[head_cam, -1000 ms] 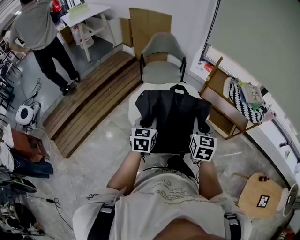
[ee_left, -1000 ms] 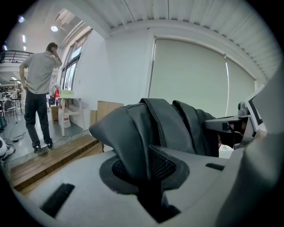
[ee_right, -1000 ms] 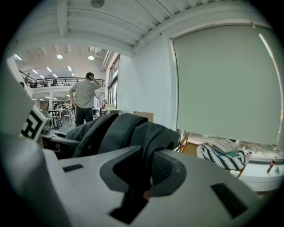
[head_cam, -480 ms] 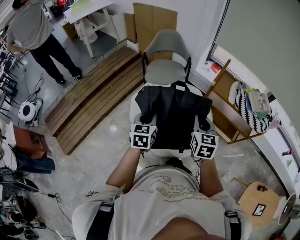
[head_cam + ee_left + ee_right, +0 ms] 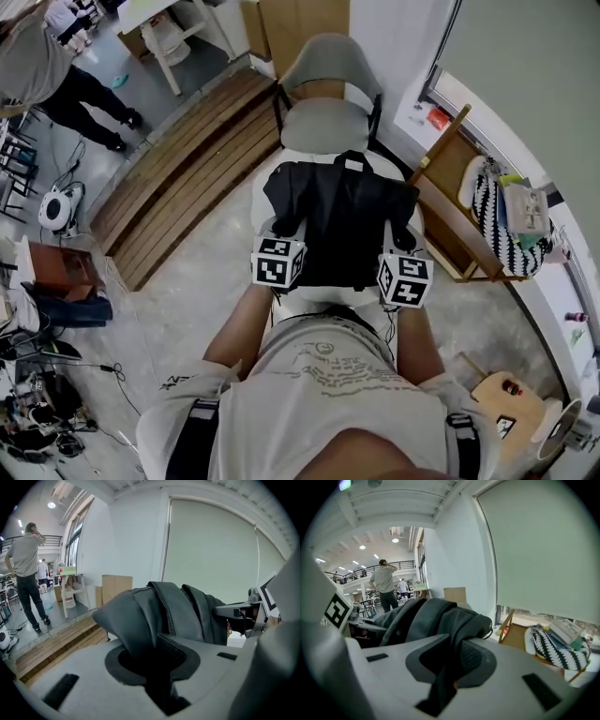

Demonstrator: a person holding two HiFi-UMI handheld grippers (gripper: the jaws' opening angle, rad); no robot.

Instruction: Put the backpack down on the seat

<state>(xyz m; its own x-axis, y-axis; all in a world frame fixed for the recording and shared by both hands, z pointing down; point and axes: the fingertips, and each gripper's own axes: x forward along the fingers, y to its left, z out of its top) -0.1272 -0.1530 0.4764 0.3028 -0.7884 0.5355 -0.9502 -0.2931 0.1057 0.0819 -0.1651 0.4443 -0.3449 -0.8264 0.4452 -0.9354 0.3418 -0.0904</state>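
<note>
While I hold the backpack [image 5: 342, 217] by its near edge with both tools, the step in hand is the lowering onto the seat. My left gripper [image 5: 152, 660] is pinched on a fold of the dark fabric, and my right gripper [image 5: 449, 667] is likewise clamped on a fold at the other corner; neither is spread. The backpack lies flat-out over the white seat [image 5: 323, 300] directly in front of me, with the grey chair [image 5: 326, 141] just beyond it. Whether the bag's underside already bears on the seat I cannot tell.

I judge the task far along. The next move calls for settling the load fully on the white seat, confirming it sits centred, and only then parting the jaws and drawing back level, so no strap drags.

Only the head view shows the seat's rim; there my marker cubes [image 5: 278, 263] hide the grip. Each gripper view shows its clamped fold but no seat. The right gripper view alone shows the striped bag [image 5: 555, 651] side-on.
</note>
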